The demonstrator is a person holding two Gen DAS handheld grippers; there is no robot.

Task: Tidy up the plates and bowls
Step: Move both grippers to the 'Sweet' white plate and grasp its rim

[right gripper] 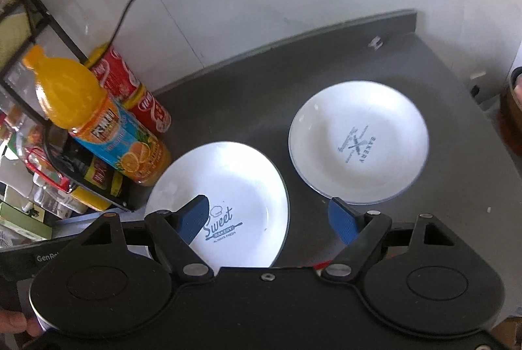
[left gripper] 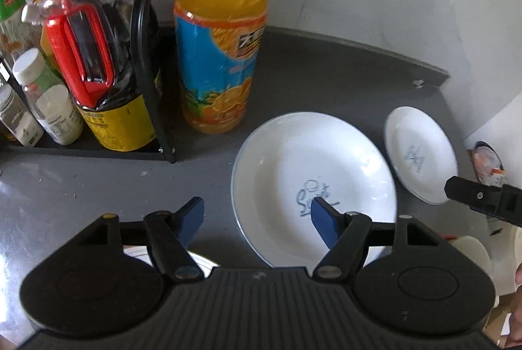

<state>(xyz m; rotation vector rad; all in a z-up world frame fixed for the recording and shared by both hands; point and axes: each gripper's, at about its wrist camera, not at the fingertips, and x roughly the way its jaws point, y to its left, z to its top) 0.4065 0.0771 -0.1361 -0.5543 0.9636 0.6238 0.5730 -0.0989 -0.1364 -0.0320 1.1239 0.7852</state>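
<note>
While both claws hang spread wide, holding nothing, task looks barely begun: left claw (left gripper: 257, 216), right claw (right gripper: 269, 216) above dark grey table (right gripper: 326, 63). Large white "Sweet" plate (right gripper: 228, 187) and smaller white "Bakery" plate (right gripper: 359, 141) lie apart, unstacked, toward table's back corner. Stacking remains.

We see 2 glossy white glazed plates, the larger round plate (right gripper: 241, 183) and the smaller round plate (right gripper: 359, 141), smooth matt dark grey countertop (right gripper: 326, 66), clear shiny plastic orange juice bottle (left gripper: 222, 30), our grippers' matt ribbed blue finger pads (right gripper: 342, 219).
</note>
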